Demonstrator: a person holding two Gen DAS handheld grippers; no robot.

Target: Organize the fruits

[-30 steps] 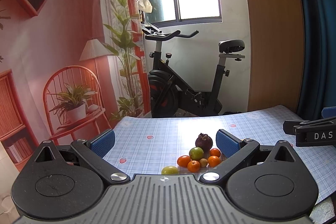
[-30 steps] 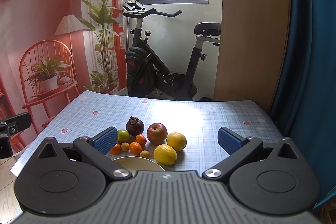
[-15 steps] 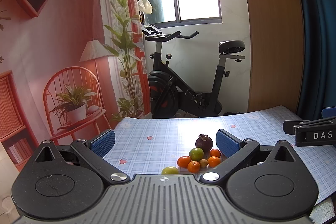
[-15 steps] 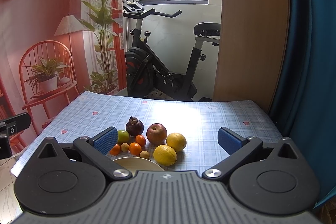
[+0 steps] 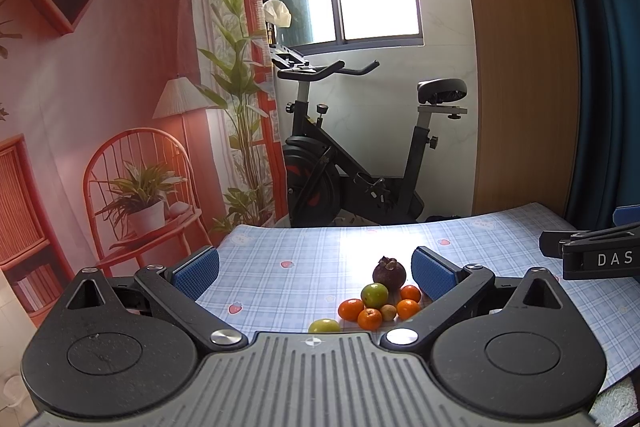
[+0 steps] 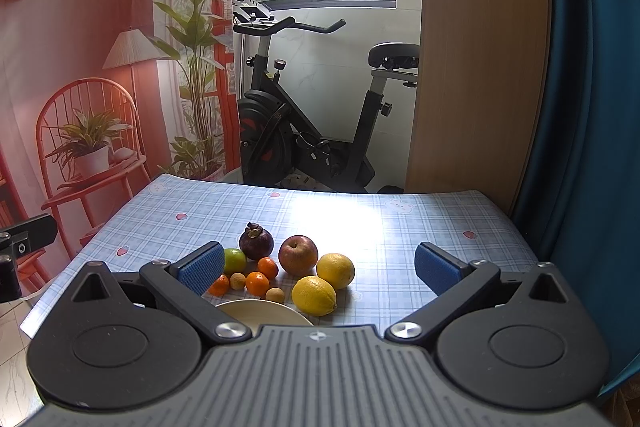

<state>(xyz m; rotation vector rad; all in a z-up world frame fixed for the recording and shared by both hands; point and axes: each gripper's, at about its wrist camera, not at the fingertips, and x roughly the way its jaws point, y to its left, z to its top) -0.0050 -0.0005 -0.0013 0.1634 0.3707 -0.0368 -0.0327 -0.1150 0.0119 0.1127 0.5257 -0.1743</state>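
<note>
A cluster of fruit lies on the blue checked tablecloth (image 6: 400,247). In the right wrist view I see a dark mangosteen (image 6: 256,246), a red apple (image 6: 298,255), two lemons (image 6: 335,270) (image 6: 314,295), a green fruit (image 6: 234,261), several small oranges (image 6: 257,283) and a cream plate (image 6: 264,313) just below them. My right gripper (image 6: 318,267) is open above the near table edge, empty. The left wrist view shows the mangosteen (image 5: 389,273), green fruit (image 5: 374,295) and oranges (image 5: 351,309). My left gripper (image 5: 314,271) is open and empty, held left of the fruit.
An exercise bike (image 6: 304,131) stands beyond the table's far edge. A wooden panel (image 6: 480,67) and a blue curtain (image 6: 592,107) close off the right. The right gripper's body (image 5: 592,255) shows at the right of the left wrist view.
</note>
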